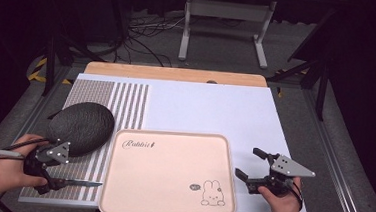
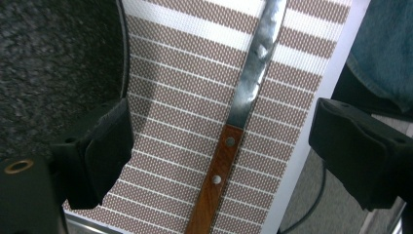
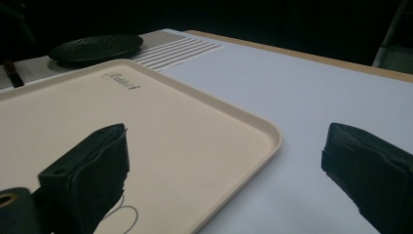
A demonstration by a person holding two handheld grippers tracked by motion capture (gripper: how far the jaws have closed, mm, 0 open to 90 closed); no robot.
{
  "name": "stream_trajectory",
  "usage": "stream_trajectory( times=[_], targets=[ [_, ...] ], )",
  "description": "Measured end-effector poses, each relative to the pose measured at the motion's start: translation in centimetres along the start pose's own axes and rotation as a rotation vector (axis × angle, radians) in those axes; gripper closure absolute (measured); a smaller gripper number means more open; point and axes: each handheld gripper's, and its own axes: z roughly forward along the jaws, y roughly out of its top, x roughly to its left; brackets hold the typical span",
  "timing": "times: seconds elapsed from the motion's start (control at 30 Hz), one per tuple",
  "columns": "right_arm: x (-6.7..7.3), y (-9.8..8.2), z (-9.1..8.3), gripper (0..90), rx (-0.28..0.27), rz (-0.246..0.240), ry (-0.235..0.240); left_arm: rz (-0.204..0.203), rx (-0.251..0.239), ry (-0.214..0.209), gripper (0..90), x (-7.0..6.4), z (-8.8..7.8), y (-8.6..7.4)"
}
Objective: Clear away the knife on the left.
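A knife (image 1: 78,182) with a wooden handle (image 2: 216,180) and a worn steel blade (image 2: 255,68) lies flat on the striped mat (image 2: 180,112) near the table's front left edge. My left gripper (image 1: 53,179) hovers over the handle, open, with one jaw on each side and neither touching it; in the left gripper view the left gripper (image 2: 221,146) frames the handle. A pink tray (image 1: 168,174) with a rabbit drawing sits at the front centre, with nothing on it. My right gripper (image 1: 250,163) stands open just right of the tray's rim (image 3: 263,146), nothing between the jaws.
A dark, rough oval plate (image 1: 81,127) rests on the striped mat (image 1: 126,106) behind the left gripper. White sheet (image 1: 211,107) covers the middle and right of the table. A person's hands hold both grippers from the near edge.
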Motion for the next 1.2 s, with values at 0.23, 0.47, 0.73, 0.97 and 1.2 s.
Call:
stream_trajectory(
  times=[0.23,0.47,0.73,0.97,1.2],
  targets=[
    [0.0,0.0,0.1,3.8,0.002,-0.003,0.003,0.072,0.045,-0.036,17.9,0.2,0.8,0.0],
    [0.1,-0.1,0.1,3.9,0.002,-0.005,0.006,0.129,0.12,-0.044,31.2,0.1,1.5,0.0],
    [0.1,-0.1,0.1,3.9,0.011,-0.009,0.005,0.169,0.214,-0.042,51.8,0.2,2.5,-0.2],
    [0.1,-0.1,0.2,3.9,0.011,-0.007,0.006,0.234,0.266,-0.035,71.2,0.0,3.1,0.0],
    [0.2,-0.1,0.2,4.0,0.012,-0.009,0.007,0.304,0.303,-0.027,77.3,-0.5,3.5,0.5]
  ],
)
